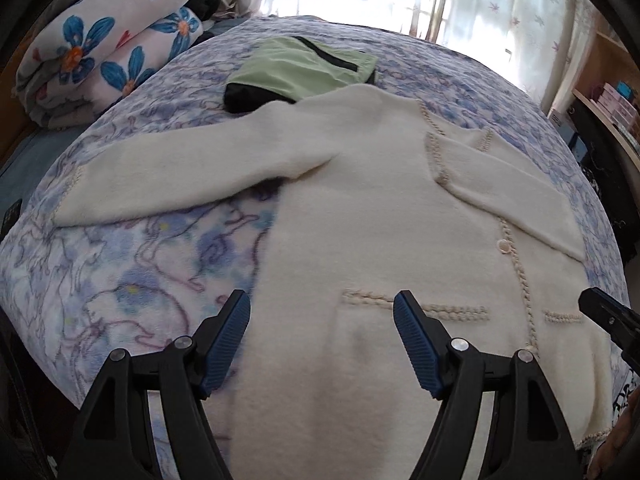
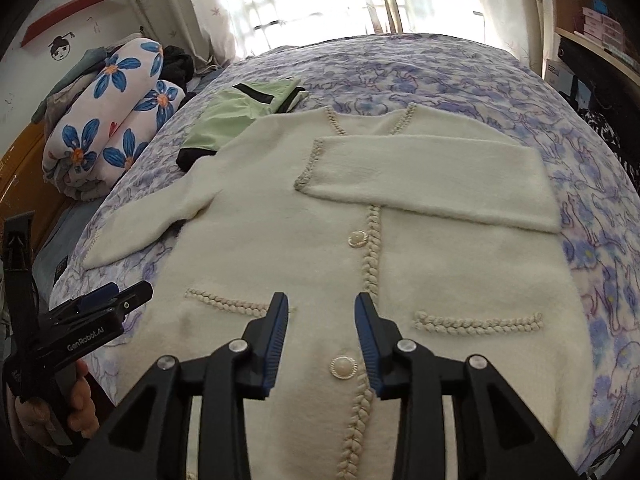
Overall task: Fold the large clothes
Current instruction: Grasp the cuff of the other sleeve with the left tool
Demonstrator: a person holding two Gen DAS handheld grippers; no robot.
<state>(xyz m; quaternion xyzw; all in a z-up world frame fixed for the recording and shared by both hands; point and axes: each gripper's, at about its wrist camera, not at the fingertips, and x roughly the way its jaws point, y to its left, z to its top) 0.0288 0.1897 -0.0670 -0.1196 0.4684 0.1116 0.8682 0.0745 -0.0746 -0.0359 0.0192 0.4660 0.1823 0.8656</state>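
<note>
We are seeing a cream cardigan lying on a blue-and-lilac patterned blanket, beside a pale green garment.

My left gripper and right gripper hang with nothing between their jaws. At twelve o'clock the cardigan lies flat, no barrier. At eleven, the green garment and rolled floral quilt block passage.
</note>
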